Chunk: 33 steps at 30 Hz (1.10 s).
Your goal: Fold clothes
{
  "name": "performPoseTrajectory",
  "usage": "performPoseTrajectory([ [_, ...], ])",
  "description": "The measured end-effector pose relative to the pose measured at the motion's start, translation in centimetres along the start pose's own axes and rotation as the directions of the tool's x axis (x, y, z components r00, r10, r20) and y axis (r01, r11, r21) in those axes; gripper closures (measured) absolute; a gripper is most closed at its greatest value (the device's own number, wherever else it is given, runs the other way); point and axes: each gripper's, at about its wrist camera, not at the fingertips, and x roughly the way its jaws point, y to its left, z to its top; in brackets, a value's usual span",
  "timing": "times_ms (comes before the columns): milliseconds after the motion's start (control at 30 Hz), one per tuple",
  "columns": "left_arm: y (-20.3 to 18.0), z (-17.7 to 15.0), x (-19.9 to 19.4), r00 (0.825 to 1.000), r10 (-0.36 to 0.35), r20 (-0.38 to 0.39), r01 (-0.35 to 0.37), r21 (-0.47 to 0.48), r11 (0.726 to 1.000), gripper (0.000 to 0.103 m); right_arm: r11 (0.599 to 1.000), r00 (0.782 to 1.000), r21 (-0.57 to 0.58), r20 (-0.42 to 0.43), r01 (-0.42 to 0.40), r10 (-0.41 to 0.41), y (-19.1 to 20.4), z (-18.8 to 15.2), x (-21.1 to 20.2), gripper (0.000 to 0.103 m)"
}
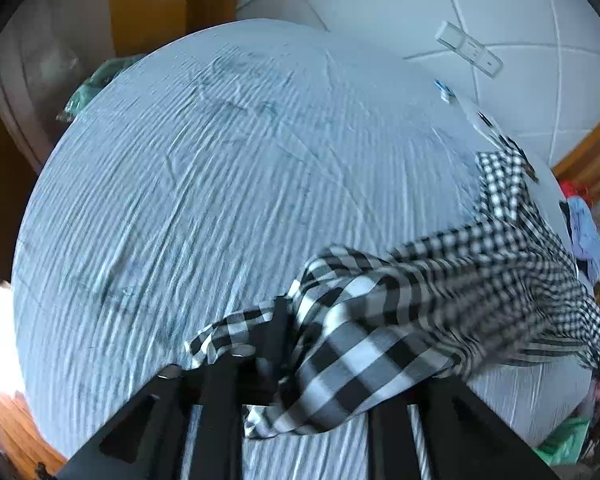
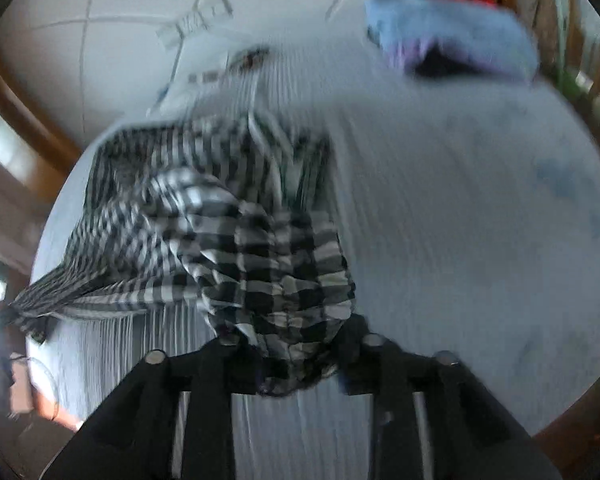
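- While both views are motion-blurred, the left hand-held gripper [image 1: 300, 360] has jaws partly spread with the black-and-white checked garment [image 1: 380, 320] draped between the fingers; can't tell whether the pads press on it.
- Right hand-held gripper [image 2: 296, 356]: same picture, a bunched corner of the garment sits between parted jaws, grip not readable.
- Garment stretches between the two grippers, the rest lying rumpled on the blue striped bedsheet [image 1: 200, 180].
- Risk: loose hold, so the corners could slip out and land bunched, giving a crooked fold.
- Room: wide bare sheet on the left side of the left view.
- Far: blue cloth pile [image 2: 452, 28] near the bed edge, then white tile floor [image 1: 380, 0]; cloth dragged that way could slide off.
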Motion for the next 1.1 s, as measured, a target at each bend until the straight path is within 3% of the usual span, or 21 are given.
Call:
performPoseTrajectory([
  [67, -1.9, 0.9, -2.3, 0.999, -0.033, 0.030, 0.032, 0.035, 0.999, 0.040, 1.000, 0.999, -0.016, -0.031, 0.015, -0.015, 0.5, -0.2, -0.5, 0.032],
  [133, -3.7, 1.9, -4.4, 0.995, -0.073, 0.063, 0.068, 0.072, 0.995, 0.029, 0.999, 1.000, -0.041, -0.024, -0.003, 0.002, 0.6, 0.1, -1.7, 0.028],
  [300, -7.7, 4.9, -8.6, 0.979, -0.163, 0.126, 0.146, 0.134, 0.980, 0.025, 0.998, 0.996, -0.048, 0.079, -0.031, 0.035, 1.3, 2.8, -5.3, 0.026],
  [533, -7.6, 6.4, -8.6, 0.990, -0.079, 0.119, 0.066, 0.110, 0.992, 0.024, 0.996, 0.980, -0.074, 0.189, -0.043, 0.056, 2.9, 6.1, -7.3, 0.026],
  [733, -11.5, 8.8, -2.4, 0.988, -0.140, 0.071, 0.128, 0.149, 0.980, 0.024, 0.999, 0.993, -0.054, 0.118, 0.001, 0.005, 5.2, 9.2, -2.6, 0.026],
  [900, -18.1, 10.9, 5.6, 0.983, -0.181, -0.018, 0.181, 0.199, 0.963, 0.024, 0.999, 0.998, -0.028, 0.055, -0.022, 0.023, 6.7, 10.6, 1.3, 0.026],
  [1100, -24.2, 12.0, 13.0, 0.984, -0.149, -0.095, 0.169, 0.267, 0.949, 0.025, 0.999, 0.999, -0.023, -0.009, -0.041, 0.041, 8.0, 10.5, 4.1, 0.026],
])
